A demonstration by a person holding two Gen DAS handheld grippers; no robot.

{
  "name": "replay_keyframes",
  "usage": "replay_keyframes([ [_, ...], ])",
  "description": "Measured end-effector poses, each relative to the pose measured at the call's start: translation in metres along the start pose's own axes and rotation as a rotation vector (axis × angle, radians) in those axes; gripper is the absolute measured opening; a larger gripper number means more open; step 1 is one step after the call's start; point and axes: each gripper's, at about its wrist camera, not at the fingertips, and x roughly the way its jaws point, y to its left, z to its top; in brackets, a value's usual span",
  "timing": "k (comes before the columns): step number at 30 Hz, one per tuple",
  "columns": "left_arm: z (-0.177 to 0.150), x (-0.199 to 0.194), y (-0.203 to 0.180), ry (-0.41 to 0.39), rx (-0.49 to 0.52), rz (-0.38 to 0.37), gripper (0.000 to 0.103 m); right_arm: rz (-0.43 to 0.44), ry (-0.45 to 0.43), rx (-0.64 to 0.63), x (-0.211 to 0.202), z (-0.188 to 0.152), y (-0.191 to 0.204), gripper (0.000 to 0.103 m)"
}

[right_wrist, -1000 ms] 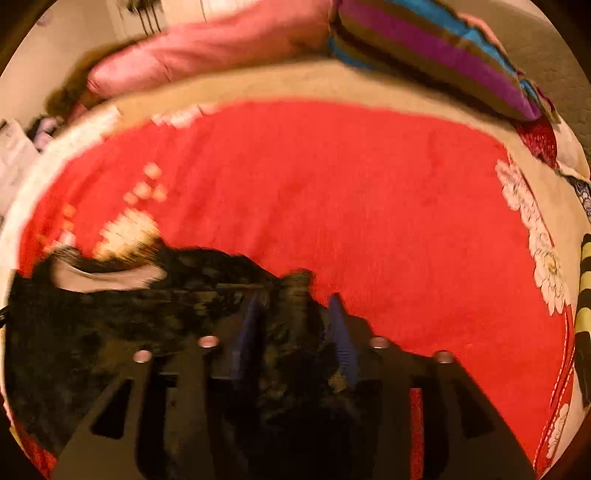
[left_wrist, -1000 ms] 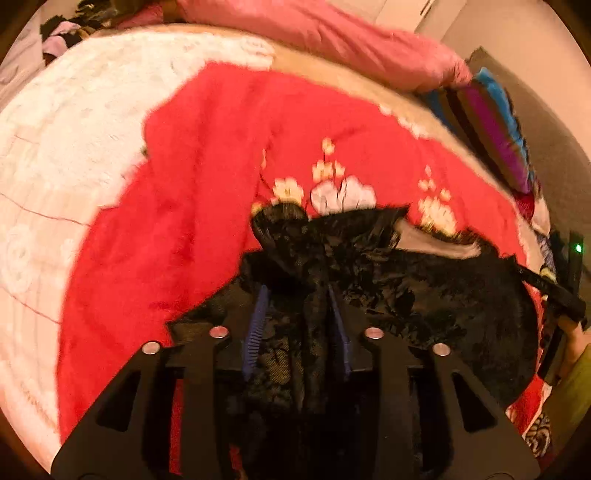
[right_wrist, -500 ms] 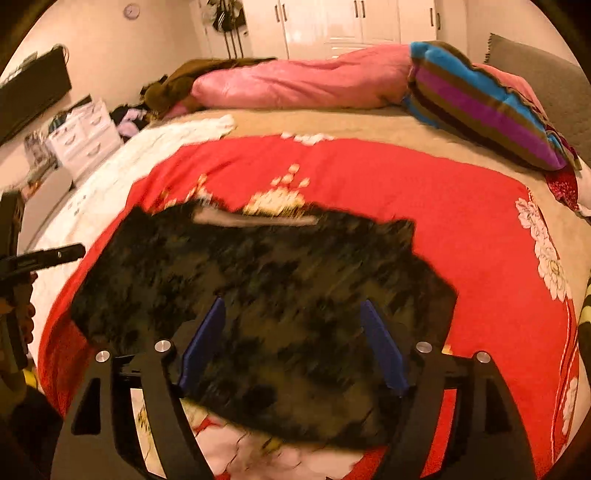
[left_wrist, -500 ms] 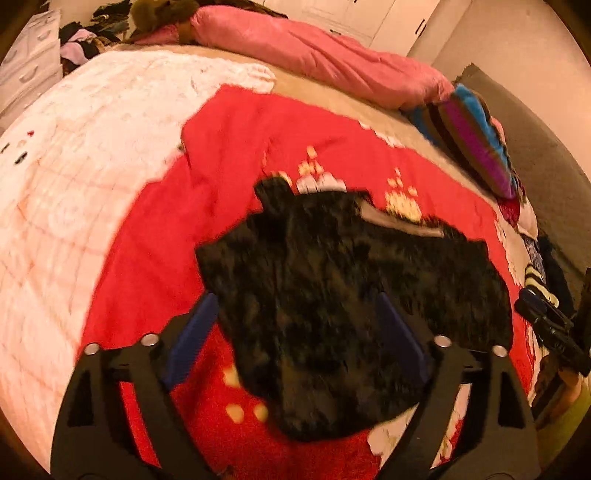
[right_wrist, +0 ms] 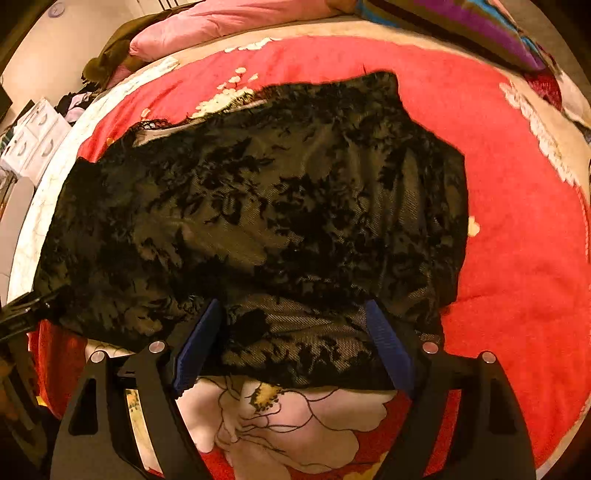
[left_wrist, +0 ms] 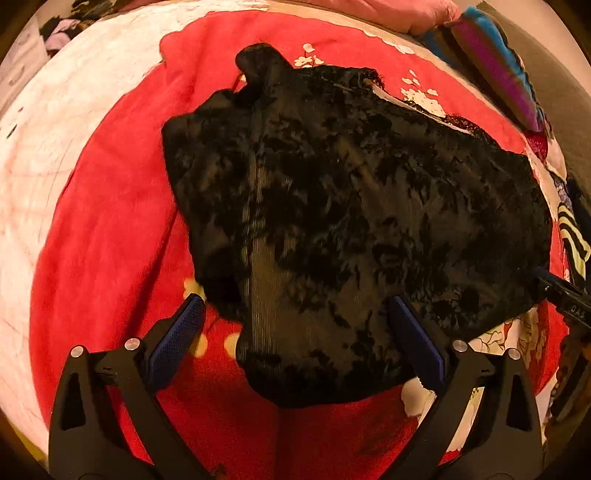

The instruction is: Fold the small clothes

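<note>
A black lace garment (left_wrist: pixel 351 206) lies spread flat on a red flowered blanket (left_wrist: pixel 110 206), one sleeve end bunched at its far left corner. My left gripper (left_wrist: pixel 295 301) hovers over the garment's near left edge. Its jaws are opening wide and the blue pads (left_wrist: pixel 177 332) press on nothing. Over the near right hem of the garment (right_wrist: pixel 258 206), my right gripper (right_wrist: pixel 293 304) also has its jaws opening, the cloth lying loose below its pads (right_wrist: pixel 388 347). Each gripper shows at the edge of the other's view.
A pink duvet (right_wrist: pixel 229 22) and a striped pillow (left_wrist: pixel 498 70) lie at the head of the bed. A white quilt (left_wrist: pixel 44 122) covers the left side. White drawers (right_wrist: pixel 33 140) and piled clothes stand beyond the bed at left.
Both grippers let go of the bunched black cloth, spread their jaws and drew back toward the near edge. The garment now lies flat on the blanket.
</note>
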Motion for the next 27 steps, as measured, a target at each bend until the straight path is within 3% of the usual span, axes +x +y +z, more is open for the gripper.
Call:
replay_keyframes([
  [8,0.000,-0.041,-0.002,-0.079,-0.001,-0.039,0.093,0.071,-0.139,-0.079,-0.051,-0.003,0.019,0.096],
  [16,0.005,-0.074,-0.005,-0.132,0.006,-0.026,0.094,0.074,-0.224,-0.194,-0.084,-0.008,0.051,0.096],
  [27,0.013,-0.099,0.011,-0.180,-0.028,-0.010,0.094,0.109,-0.264,-0.292,-0.095,-0.013,0.097,0.096],
])
